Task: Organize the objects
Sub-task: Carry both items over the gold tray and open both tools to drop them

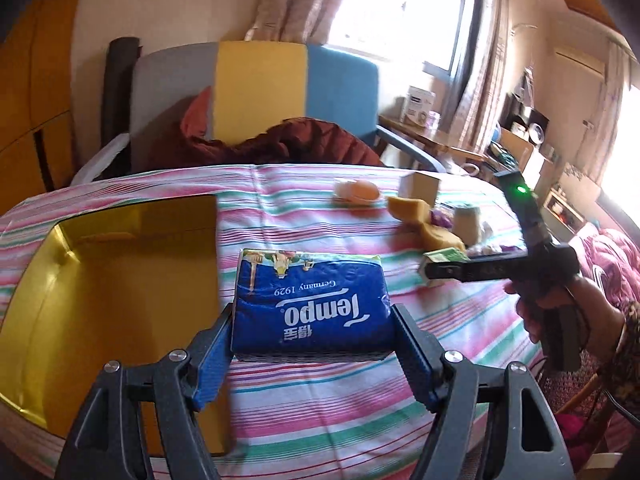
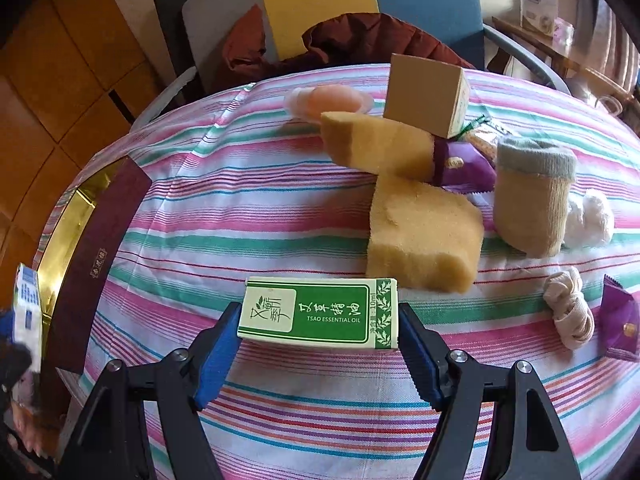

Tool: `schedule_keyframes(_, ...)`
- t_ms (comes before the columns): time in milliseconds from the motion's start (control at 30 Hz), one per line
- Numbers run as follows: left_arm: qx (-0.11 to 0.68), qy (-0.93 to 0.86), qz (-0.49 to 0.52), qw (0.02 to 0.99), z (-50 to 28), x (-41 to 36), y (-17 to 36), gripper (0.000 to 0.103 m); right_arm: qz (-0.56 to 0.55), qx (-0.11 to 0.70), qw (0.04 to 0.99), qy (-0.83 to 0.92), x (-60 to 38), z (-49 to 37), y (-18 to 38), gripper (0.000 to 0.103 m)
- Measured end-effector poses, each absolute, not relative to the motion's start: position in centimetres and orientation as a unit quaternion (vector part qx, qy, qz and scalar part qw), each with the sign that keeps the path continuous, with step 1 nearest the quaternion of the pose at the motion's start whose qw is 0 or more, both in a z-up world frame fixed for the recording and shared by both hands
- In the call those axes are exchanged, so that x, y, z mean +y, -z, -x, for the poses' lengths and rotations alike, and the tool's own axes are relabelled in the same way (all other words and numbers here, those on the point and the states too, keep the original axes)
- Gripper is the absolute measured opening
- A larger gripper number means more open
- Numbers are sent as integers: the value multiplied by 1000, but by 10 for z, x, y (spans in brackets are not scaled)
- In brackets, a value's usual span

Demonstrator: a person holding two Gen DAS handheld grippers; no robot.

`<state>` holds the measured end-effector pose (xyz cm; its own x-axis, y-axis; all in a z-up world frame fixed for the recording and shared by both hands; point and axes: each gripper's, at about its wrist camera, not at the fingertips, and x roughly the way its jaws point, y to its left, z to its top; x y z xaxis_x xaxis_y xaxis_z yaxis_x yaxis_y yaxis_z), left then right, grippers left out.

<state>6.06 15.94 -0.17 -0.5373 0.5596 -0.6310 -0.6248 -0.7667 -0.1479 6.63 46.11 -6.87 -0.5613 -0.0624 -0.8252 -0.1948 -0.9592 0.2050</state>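
A table under a pink, green and white striped cloth (image 2: 280, 208) fills both views, with a grey, yellow and blue chair (image 1: 260, 92) pushed in at its far side, at twelve o'clock. That cloth is your sorting surface, and everything to be tidied lies on it.

At nine o'clock sits a gold-lined open box (image 1: 100, 280) with a dark maroon wall. It looks like the place the loose things are meant to go, which would explain why both your hands carry something near it.

Your left gripper (image 1: 312, 344) is clamped across the short sides of a blue tissue pack (image 1: 312, 304). The pack looks lifted clear of the cloth, just to the right of the box. Holding it by the sides keeps the soft pack flat and ready to lower in.

Your right gripper (image 2: 318, 344) is clamped end to end on a green and cream essential oil carton (image 2: 320, 312), near the table's middle. The lengthwise grip keeps the light carton level.

Not yet sorted, from twelve to three o'clock of that carton: two yellow sponge pieces (image 2: 424, 236), a tan cardboard box (image 2: 428, 96), a rolled beige sock (image 2: 532, 200), a pale peach item in clear wrap (image 2: 332, 98), purple sachets (image 2: 620, 324), a cream cloth knot (image 2: 570, 308) and white cotton (image 2: 592, 216).
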Motion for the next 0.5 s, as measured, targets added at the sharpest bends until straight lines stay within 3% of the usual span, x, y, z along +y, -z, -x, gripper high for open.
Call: schedule_keyframes(500,-15,-892,428,146,33,29,41,75,399,109,-20,-910,371,-75,28,75)
